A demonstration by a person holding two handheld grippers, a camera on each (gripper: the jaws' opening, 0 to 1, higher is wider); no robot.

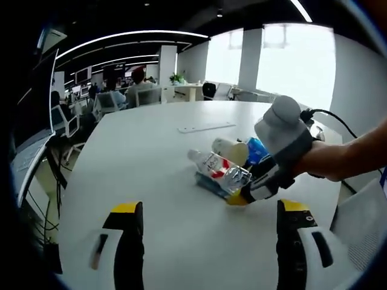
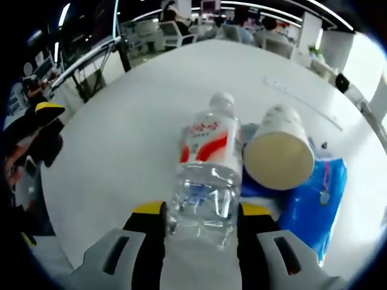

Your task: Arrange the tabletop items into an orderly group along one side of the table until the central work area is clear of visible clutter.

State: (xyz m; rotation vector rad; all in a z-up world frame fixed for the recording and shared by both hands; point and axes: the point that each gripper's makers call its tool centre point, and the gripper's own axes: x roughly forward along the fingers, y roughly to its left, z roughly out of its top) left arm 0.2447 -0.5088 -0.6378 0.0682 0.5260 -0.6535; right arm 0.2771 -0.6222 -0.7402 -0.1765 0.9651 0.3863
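Right gripper jaws clamped — left gripper jaws spread wide, holding nothing.

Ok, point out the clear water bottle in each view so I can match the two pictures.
Left gripper view: the water bottle lies on its side right of centre on the white table, its base at the right gripper.
Right gripper view: the water bottle runs up the centre, base between the right gripper's fingers, cap pointing away.
Shared landmark: the cream paper cup lying beside the bottle.
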